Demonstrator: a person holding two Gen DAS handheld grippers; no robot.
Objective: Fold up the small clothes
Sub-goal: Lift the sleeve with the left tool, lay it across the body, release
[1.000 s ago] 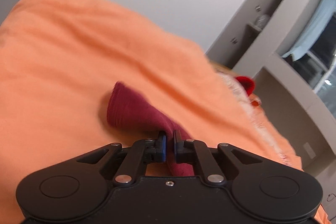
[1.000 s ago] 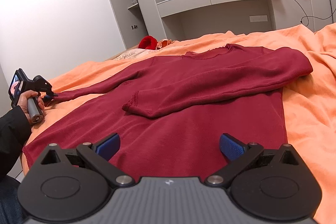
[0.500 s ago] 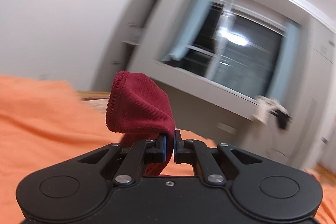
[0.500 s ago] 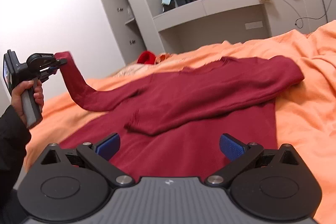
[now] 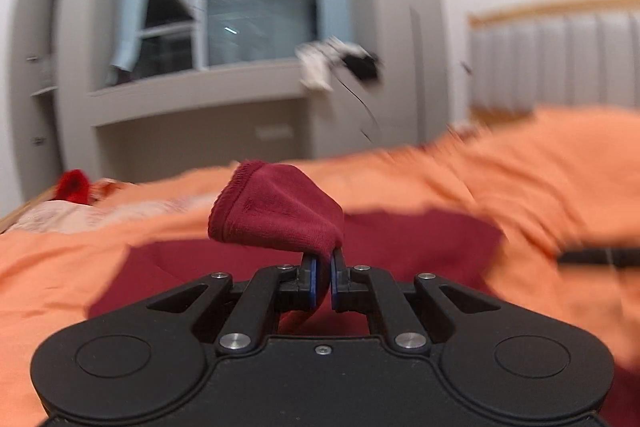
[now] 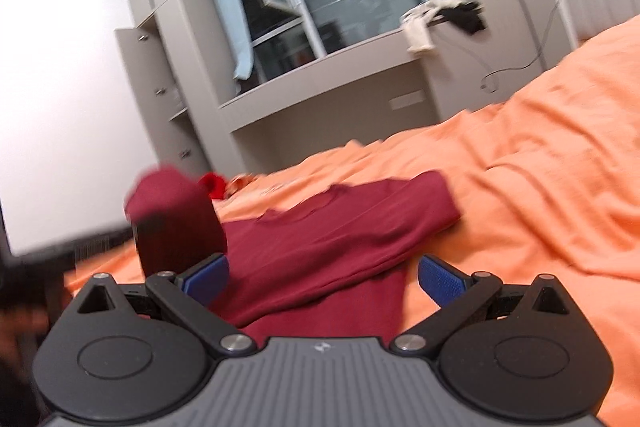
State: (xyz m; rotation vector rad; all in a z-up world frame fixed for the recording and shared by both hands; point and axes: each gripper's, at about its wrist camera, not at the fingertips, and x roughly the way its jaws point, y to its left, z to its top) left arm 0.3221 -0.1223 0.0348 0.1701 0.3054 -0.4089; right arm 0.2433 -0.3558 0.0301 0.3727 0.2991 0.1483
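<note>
Left gripper (image 5: 323,273): jaws closed on the cuff (image 5: 276,213) of the dark red sweater's sleeve, which bulges up and forward of the fingertips, clear of the bed. Right gripper (image 6: 322,277): jaws wide apart, nothing between the pads, hovering over the lower body of the sweater (image 6: 340,239).

Governing relation: the sweater body lies ahead of and below the left fingers, spread flat on the orange bedspread (image 5: 540,179). Its long axis runs roughly away from the right gripper, hem nearest, neckline farthest. One sleeve is already folded across the chest, its long axis lying crosswise to the right fingers. The held sleeve hangs to the left of the right fingers, just beside the left pad in the right wrist view. The left hand is the nearer, being attached to the sleeve; judged next step is carrying the cuff across the chest and laying it down.

Change from the earlier frames: a second ago the cuff lay on the bedspread, sleeve stretched outward; it is now lifted and swung inward over the body. Right gripper has shifted slightly, jaws unchanged. Both views are motion-blurred
</note>
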